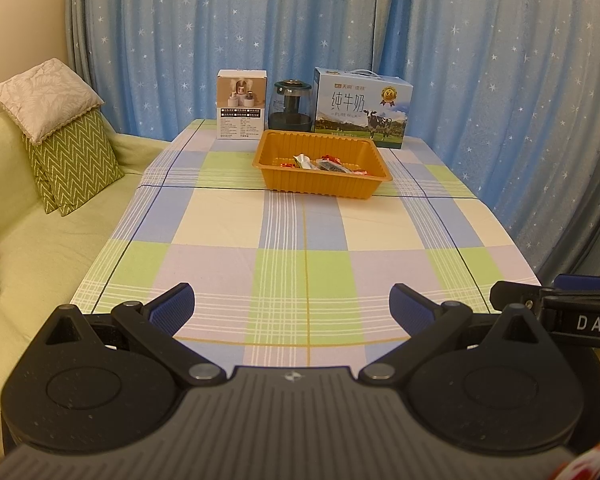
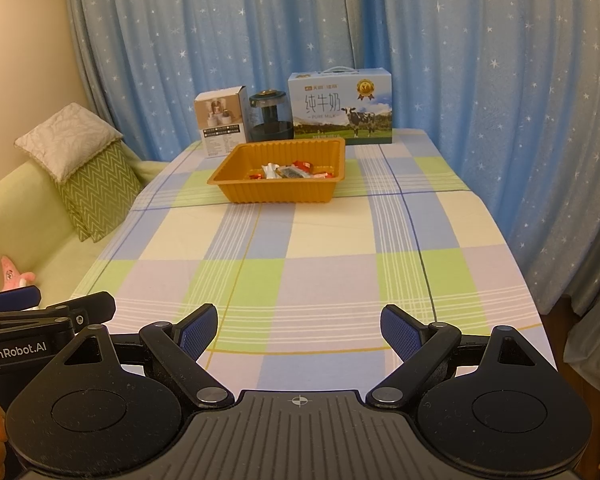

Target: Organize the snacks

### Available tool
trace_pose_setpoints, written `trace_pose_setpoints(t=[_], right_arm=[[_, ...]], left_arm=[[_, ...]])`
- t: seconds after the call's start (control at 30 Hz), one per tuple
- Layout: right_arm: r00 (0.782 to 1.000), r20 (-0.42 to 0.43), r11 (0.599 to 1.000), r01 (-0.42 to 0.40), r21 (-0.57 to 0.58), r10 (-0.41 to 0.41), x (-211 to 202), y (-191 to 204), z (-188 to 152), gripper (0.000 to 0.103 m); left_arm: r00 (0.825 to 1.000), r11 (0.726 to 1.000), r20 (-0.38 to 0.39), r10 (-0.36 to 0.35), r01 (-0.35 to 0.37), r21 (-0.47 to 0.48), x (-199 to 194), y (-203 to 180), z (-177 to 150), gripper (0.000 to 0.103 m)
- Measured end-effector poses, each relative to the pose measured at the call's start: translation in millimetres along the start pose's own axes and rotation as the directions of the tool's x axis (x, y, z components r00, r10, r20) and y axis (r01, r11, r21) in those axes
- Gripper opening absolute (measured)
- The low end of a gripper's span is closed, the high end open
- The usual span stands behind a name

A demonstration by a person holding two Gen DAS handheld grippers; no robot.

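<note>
While both jaws gape empty, crinkly snacks (image 1: 324,164) fill the ribbed plastic tray (image 1: 300,190).

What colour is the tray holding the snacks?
Orange, with ribbed sides. The tray shows best in the right wrist view.

Bare tablecloth (image 1: 300,232) up to the orange tray (image 1: 320,192); boxes (image 1: 362,108) behind

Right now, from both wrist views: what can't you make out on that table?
- Snacks in the orange tray: too small in both views; near wall hides the lowest, so no count or type.
- Small print on the white box: too small.
- Glass jar: base hidden by the tray rim in the left view.
- Table's near edge: covered by the left gripper and right gripper, both open, empty.
</note>
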State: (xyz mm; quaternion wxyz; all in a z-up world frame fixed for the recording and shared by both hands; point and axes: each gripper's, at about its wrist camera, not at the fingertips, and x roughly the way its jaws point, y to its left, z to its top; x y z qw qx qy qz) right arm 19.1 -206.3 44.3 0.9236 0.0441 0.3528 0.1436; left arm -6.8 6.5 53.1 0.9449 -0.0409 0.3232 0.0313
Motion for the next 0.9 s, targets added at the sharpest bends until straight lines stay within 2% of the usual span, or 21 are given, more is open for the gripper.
trace_pose_setpoints(t=[0.9], right_arm=[[1.000, 0.001, 1.000, -0.002, 0.000, 0.002, -0.3, 1.3, -0.4, 0.088]], left_arm=[[1.000, 1.000, 0.002, -0.007, 0.007, -0.003, 1.4, 0.1, -4.1, 0.103]])
